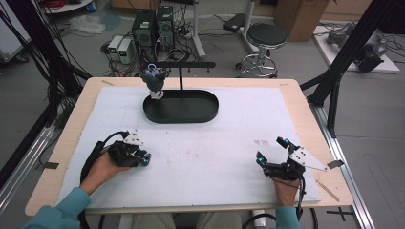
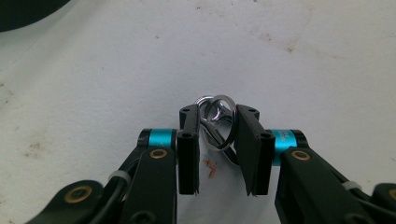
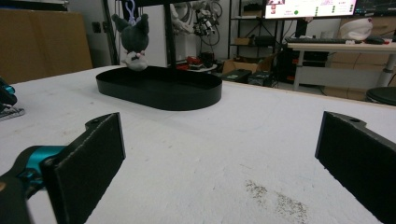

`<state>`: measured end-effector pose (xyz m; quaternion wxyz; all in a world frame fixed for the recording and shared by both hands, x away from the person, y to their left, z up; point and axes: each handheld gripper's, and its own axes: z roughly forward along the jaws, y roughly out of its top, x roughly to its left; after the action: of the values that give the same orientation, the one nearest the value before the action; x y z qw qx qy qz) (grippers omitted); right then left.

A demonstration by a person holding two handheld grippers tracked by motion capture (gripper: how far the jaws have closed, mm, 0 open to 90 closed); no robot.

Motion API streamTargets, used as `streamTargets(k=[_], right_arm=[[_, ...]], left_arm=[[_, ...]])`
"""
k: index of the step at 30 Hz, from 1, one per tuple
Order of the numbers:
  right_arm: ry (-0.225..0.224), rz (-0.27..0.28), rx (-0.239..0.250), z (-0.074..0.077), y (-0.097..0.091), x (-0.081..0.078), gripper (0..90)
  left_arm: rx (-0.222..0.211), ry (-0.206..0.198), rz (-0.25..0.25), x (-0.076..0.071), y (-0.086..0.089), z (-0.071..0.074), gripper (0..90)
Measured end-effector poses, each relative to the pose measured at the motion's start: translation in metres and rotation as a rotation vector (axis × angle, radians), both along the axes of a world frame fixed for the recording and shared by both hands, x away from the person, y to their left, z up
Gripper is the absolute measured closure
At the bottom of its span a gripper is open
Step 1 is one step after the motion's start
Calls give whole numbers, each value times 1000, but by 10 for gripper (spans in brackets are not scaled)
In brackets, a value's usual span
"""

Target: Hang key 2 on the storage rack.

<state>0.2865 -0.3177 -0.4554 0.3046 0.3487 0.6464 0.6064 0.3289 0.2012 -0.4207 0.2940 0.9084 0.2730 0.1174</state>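
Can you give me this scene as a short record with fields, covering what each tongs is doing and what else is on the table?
left tongs: pads pressed on a metal key ring, low over the white mat
right tongs: jaws wide apart, nothing between them
black oval tray: far side of the mat
stand: post rises from the tray
plush keychain: dark, hangs from the stand's bar over the tray's left end

Shiny metal key rings (image 2: pixel 218 122) btwn matt black plastic pads (image 2: pixel 188 148) of left hand-held gripper (image 2: pixel 217 140); rough, stained white cloth over pale wood tabletop (image 1: pixel 305 114); plush toy (image 1: pixel 154 81) w/ matt black tray (image 1: pixel 184 113).
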Motion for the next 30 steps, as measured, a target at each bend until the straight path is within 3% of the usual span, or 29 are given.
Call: streamTargets(k=[30], right_arm=[[2,-1,1,0,0,0,7]], left_arm=[[-30,-4,29,3,3,2,855]])
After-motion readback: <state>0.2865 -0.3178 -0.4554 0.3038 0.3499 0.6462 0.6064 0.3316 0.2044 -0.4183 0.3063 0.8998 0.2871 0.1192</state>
